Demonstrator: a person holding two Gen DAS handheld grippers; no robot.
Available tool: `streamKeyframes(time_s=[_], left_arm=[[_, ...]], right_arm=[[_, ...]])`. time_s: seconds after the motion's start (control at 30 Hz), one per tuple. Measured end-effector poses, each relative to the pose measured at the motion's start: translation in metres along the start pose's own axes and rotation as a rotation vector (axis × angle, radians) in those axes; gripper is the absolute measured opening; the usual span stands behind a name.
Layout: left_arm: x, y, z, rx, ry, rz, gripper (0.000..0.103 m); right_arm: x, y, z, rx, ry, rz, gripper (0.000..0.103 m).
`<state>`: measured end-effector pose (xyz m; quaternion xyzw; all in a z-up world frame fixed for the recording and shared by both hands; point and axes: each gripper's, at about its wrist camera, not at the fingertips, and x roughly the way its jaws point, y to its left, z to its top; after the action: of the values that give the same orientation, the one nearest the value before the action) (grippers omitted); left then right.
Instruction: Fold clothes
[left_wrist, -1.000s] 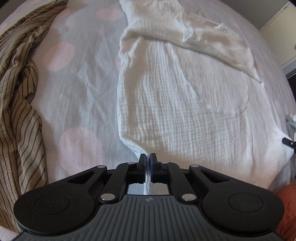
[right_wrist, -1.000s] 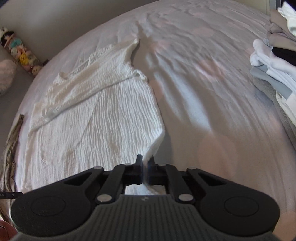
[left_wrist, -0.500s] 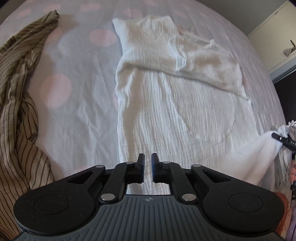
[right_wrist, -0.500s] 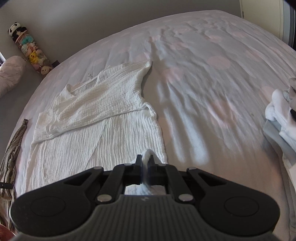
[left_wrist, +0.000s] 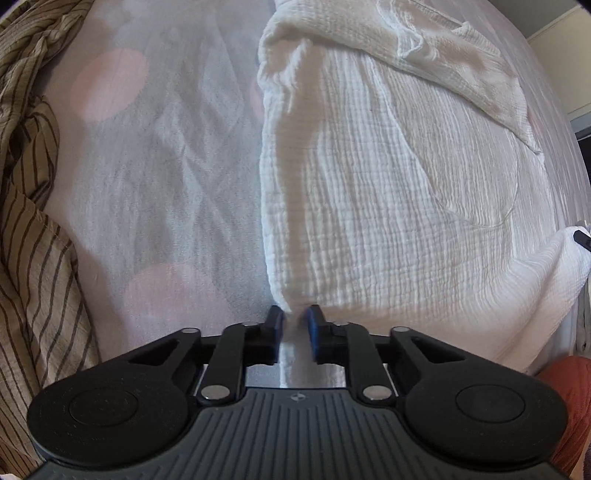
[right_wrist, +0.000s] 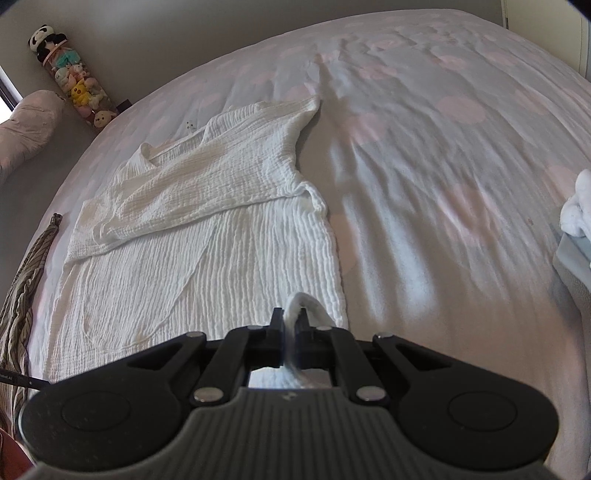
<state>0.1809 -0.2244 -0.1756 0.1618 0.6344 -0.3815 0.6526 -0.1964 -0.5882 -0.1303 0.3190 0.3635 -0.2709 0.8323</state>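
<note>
Left wrist view: looking down on the white garment (left_wrist: 388, 184), lying spread flat on the spotted bed sheet (left_wrist: 166, 184), with the striped cloth (left_wrist: 33, 221) bunched well apart along the left edge and not yet touched. Left gripper (left_wrist: 293, 321) closing to a narrow gap on the near left hem corner, with cloth filling the space between the pads and running back under the fingers. Far right hem corner rising off the sheet in a soft peak at the frame's edge. Right wrist view: right gripper (right_wrist: 293, 321) pinched narrow on the other hem corner, holding a loop of white fabric standing up between the fingers. Upper part of the garment lying further up the bed, with one sleeve (right_wrist: 221, 177) already folded across the chest and resting on the body panel. Folded pile (right_wrist: 576, 218) sitting at the right margin, apart from the work. Judging progress: sleeve fold appearing done, both bottom corners being secured, lengthwise fold of hem toward collar not yet made. Remaining, by this reading: carrying both corners up together to the shoulder line, flattening, perhaps halving again, adding to the pile, then treating the striped cloth. Risking an uneven edge if either pinch slips.
</note>
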Motion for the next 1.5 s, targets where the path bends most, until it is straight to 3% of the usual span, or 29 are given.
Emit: streamKeyframes(time_s=[0.17, 0.3, 0.47, 0.6, 0.7, 0.73, 0.8, 0.83, 0.97, 1.1, 1.3, 1.43, 1.5], left_arm=[[-0.045, 0.007, 0.014, -0.023, -0.185, -0.023, 0.002], [-0.075, 0.015, 0.041, -0.025, -0.300, 0.002, 0.002], [-0.074, 0.012, 0.074, -0.026, -0.373, 0.058, 0.002], [-0.059, -0.002, 0.078, 0.023, -0.391, 0.107, 0.003], [-0.053, -0.016, 0.073, 0.093, -0.396, 0.164, 0.007], [-0.053, -0.020, 0.068, 0.129, -0.404, 0.194, 0.013], [-0.055, -0.029, 0.058, 0.194, -0.416, 0.231, 0.018], [-0.056, -0.033, 0.052, 0.230, -0.420, 0.237, 0.020], [-0.055, -0.056, 0.022, 0.406, -0.388, 0.237, 0.026], [-0.038, -0.090, -0.014, 0.640, -0.316, 0.273, 0.051], [-0.002, -0.124, -0.060, 0.935, -0.185, 0.355, 0.053], [0.026, -0.141, -0.083, 1.093, -0.097, 0.499, 0.056], [0.037, -0.145, -0.092, 1.122, -0.080, 0.557, 0.057]], right_arm=[[-0.012, -0.010, 0.002, 0.007, -0.021, 0.000, 0.006], [-0.019, -0.020, 0.015, 0.067, -0.066, 0.013, 0.006], [-0.006, -0.012, 0.036, 0.066, -0.116, 0.026, 0.006], [0.015, 0.005, 0.042, -0.029, -0.106, -0.028, 0.007], [0.021, 0.013, 0.039, -0.101, -0.099, -0.085, 0.017], [0.021, 0.015, 0.038, -0.126, -0.102, -0.107, 0.029], [0.016, 0.020, 0.035, -0.193, -0.115, -0.152, 0.039], [0.012, 0.022, 0.033, -0.231, -0.122, -0.176, 0.039], [-0.004, 0.037, 0.016, -0.414, -0.142, -0.242, 0.045], [-0.013, 0.054, -0.013, -0.593, -0.075, -0.201, 0.047], [-0.010, 0.069, -0.062, -0.789, 0.053, -0.115, 0.048], [-0.001, 0.083, -0.087, -0.909, 0.098, -0.067, 0.068], [0.005, 0.090, -0.096, -0.978, 0.119, -0.066, 0.070]])
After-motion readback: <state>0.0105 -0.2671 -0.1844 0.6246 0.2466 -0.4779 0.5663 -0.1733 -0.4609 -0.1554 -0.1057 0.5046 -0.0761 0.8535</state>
